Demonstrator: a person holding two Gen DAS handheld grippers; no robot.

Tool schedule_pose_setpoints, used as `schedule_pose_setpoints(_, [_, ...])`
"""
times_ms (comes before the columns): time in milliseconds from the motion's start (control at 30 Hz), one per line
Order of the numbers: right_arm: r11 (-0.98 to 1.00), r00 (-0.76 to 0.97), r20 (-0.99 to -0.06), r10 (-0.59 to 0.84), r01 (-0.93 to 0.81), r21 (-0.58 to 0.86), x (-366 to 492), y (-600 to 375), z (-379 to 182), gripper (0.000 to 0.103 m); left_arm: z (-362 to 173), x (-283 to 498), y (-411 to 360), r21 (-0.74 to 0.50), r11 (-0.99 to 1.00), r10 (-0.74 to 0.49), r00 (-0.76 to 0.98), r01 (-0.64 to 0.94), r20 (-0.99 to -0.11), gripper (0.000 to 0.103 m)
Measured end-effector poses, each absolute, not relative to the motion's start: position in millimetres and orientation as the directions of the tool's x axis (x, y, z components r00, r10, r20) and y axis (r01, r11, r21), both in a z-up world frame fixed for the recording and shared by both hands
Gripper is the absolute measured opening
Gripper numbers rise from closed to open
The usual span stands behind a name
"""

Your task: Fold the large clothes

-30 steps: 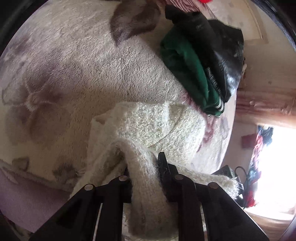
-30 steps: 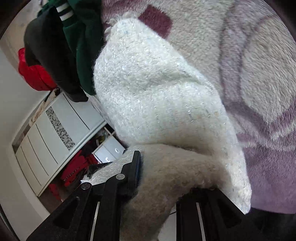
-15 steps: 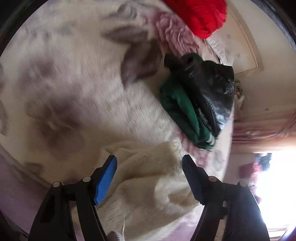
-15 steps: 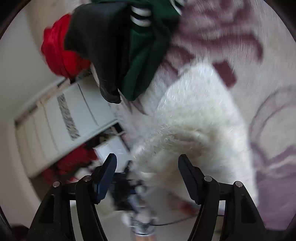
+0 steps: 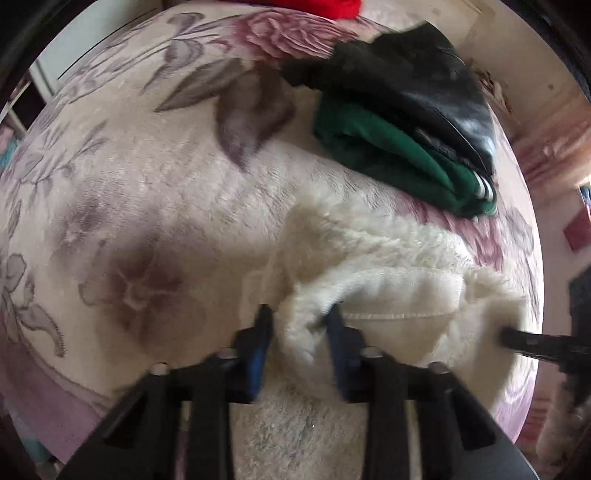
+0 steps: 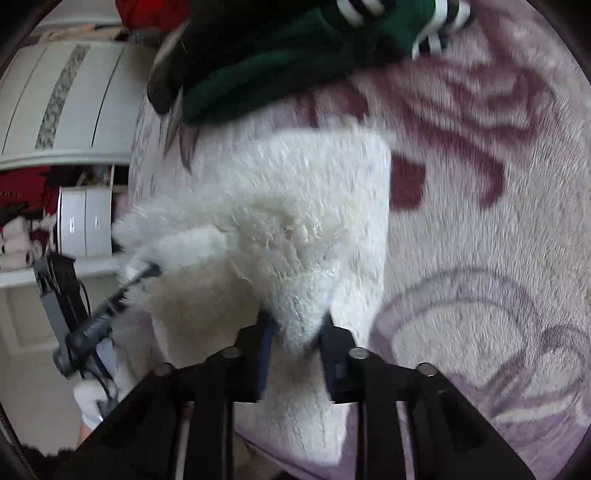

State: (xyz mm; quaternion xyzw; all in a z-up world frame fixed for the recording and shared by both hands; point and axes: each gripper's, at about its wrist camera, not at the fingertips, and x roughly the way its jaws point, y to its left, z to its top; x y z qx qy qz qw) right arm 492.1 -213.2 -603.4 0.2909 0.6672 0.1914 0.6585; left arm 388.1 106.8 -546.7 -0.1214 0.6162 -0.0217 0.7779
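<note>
A fluffy white sweater (image 5: 376, 258) lies bunched on the floral blanket (image 5: 147, 177) of the bed, near its edge. My left gripper (image 5: 299, 325) is shut on a fold of the white sweater. My right gripper (image 6: 297, 328) is shut on another fold of the same sweater (image 6: 295, 206). The right gripper's tip (image 5: 532, 341) shows at the right of the left wrist view, stuck into the sweater. The left gripper (image 6: 107, 306) shows at the left of the right wrist view.
A folded green garment (image 5: 391, 147) with a black jacket (image 5: 417, 77) on top lies just beyond the sweater; both show in the right wrist view (image 6: 280, 55). A red item (image 5: 314, 5) sits at the far edge. White cabinets (image 6: 62, 103) stand beside the bed.
Both grippers let go of the sweater and opened half a second ago. Now both have closed again on new folds of it, lower and nearer the bed edge.
</note>
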Motion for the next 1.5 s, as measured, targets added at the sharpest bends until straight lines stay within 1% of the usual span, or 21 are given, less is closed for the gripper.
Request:
schedule_pose_setpoints(133, [0.777, 0.125, -0.782, 0.611, 0.092, 0.623, 500, -212, -582, 0.015, -566, 395, 133, -0.282, 0.935, -0.239, 0.202, -0.216, -0.95, 0.023])
schedule_pose_setpoints(267, [0.834, -0.007, -0.841, 0.54, 0.132, 0.535, 512, -209, -638, 0.016, -576, 400, 135, -0.311, 0.914, -0.278, 0.156, -0.259, -0.948, 0.025])
schedule_pose_setpoints(333, [0.838, -0.069, -0.837, 0.542, 0.111, 0.534, 511, -211, -649, 0.024, -569, 398, 134, -0.332, 0.905, -0.3, 0.155, -0.266, -0.941, 0.025])
schedule_pose_setpoints(400, [0.816, -0.091, -0.811, 0.578, 0.09, 0.571, 505, -223, -648, 0.049, -560, 393, 131, -0.346, 0.903, -0.314, 0.158, -0.255, -0.936, 0.031])
schedule_pose_setpoints(433, [0.806, -0.096, -0.8, 0.592, 0.081, 0.586, 501, -232, -650, 0.059, -557, 391, 131, -0.352, 0.901, -0.319, 0.162, -0.252, -0.934, 0.041])
schedule_pose_setpoints(467, [0.796, -0.101, -0.789, 0.605, 0.075, 0.601, 497, -239, -653, 0.077, -555, 389, 131, -0.344, 0.904, -0.31, 0.163, -0.255, -0.937, 0.061])
schedule_pose_setpoints(500, [0.788, -0.115, -0.779, 0.616, 0.07, 0.612, 495, -242, -659, 0.083, -553, 388, 132, -0.341, 0.904, -0.306, 0.167, -0.259, -0.937, 0.071])
schedule_pose_setpoints(533, [0.774, -0.146, -0.762, 0.632, 0.066, 0.629, 493, -243, -669, 0.084, -551, 385, 134, -0.346, 0.899, -0.307, 0.178, -0.268, -0.935, 0.081])
schedule_pose_setpoints(633, [0.681, -0.23, -0.65, 0.724, 0.083, 0.728, 496, -237, -711, 0.089, -545, 377, 143, -0.351, 0.884, -0.3, 0.202, -0.308, -0.932, 0.081])
schedule_pose_setpoints(667, [0.642, -0.252, -0.606, 0.755, 0.093, 0.761, 500, -231, -722, 0.098, -544, 374, 145, -0.349, 0.882, -0.293, 0.21, -0.318, -0.933, 0.081])
schedule_pose_setpoints(700, [0.594, -0.269, -0.556, 0.786, 0.082, 0.8, 505, -219, -732, 0.103, -541, 371, 149, -0.344, 0.879, -0.284, 0.218, -0.33, -0.934, 0.081])
schedule_pose_setpoints(800, [0.537, -0.285, -0.521, 0.805, -0.025, 0.843, 516, -188, -733, 0.103, -534, 359, 161, -0.327, 0.873, -0.254, 0.236, -0.361, -0.938, 0.081])
schedule_pose_setpoints(867, [0.541, -0.265, -0.535, 0.802, -0.057, 0.839, 514, -174, -730, 0.103, -532, 350, 168, -0.302, 0.874, -0.221, 0.242, -0.38, -0.945, 0.081])
schedule_pose_setpoints(933, [0.537, -0.22, -0.528, 0.82, -0.022, 0.843, 510, -173, -724, 0.082, -528, 340, 177, -0.281, 0.868, -0.189, 0.252, -0.408, -0.949, 0.081])
schedule_pose_setpoints(1000, [0.525, -0.154, -0.512, 0.845, 0.057, 0.849, 505, -183, -715, 0.057, -525, 327, 187, -0.247, 0.861, -0.142, 0.256, -0.445, -0.956, 0.081])
schedule_pose_setpoints(1100, [0.413, 0.044, -0.448, 0.893, 0.317, 0.854, 476, -220, -704, 0.045, -520, 306, 203, -0.202, 0.845, -0.086, 0.248, -0.495, -0.965, 0.081])
schedule_pose_setpoints(1267, [0.031, 0.401, -0.34, 0.85, 0.607, 0.794, 381, -264, -702, 0.043, -524, 266, 231, -0.113, 0.831, -0.009, 0.191, -0.544, -0.982, 0.081])
schedule_pose_setpoints(1333, [-0.205, 0.551, -0.305, 0.777, 0.679, 0.705, 318, -274, -708, 0.043, -529, 251, 239, -0.097, 0.826, -0.004, 0.166, -0.555, -0.986, 0.081])
schedule_pose_setpoints(1367, [-0.253, 0.584, -0.307, 0.752, 0.685, 0.683, 300, -275, -708, 0.043, -532, 244, 243, -0.092, 0.822, -0.005, 0.154, -0.562, -0.988, 0.081])
schedule_pose_setpoints(1433, [-0.226, 0.577, -0.391, 0.717, 0.723, 0.652, 260, -278, -710, 0.044, -538, 230, 246, -0.089, 0.819, -0.018, 0.13, -0.567, -0.991, 0.081])
schedule_pose_setpoints(1500, [-0.105, 0.447, -0.476, 0.758, 0.803, 0.587, 236, -275, -724, 0.062, -546, 219, 245, -0.096, 0.817, -0.042, 0.109, -0.569, -0.993, 0.081])
